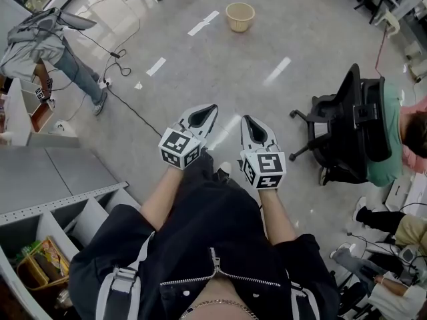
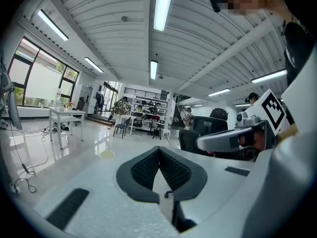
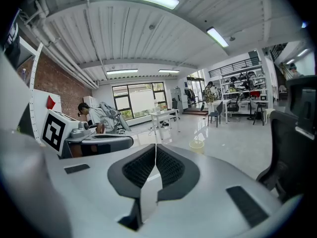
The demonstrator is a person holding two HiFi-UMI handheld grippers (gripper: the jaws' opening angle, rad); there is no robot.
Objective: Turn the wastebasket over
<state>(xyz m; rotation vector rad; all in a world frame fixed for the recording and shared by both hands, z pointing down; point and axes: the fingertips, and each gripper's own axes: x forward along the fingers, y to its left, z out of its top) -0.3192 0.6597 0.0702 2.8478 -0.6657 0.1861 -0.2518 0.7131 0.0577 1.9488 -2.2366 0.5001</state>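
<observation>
A cream wastebasket (image 1: 240,16) stands upright, mouth up, on the grey floor far ahead of me. It shows small in the left gripper view as the wastebasket (image 2: 107,154) and in the right gripper view as the wastebasket (image 3: 196,144). My left gripper (image 1: 212,108) and right gripper (image 1: 245,118) are held side by side in front of my body, both pointing toward it and well short of it. Both are shut with nothing between the jaws; the left gripper (image 2: 159,148) and right gripper (image 3: 156,147) show tips that meet.
A person sits in a black office chair (image 1: 347,129) at the right. Another person (image 1: 50,42) bends over at the far left beside a cable (image 1: 127,105) on the floor. A grey shelf unit (image 1: 60,199) stands at my left. White tables (image 2: 64,115) and chairs stand further back.
</observation>
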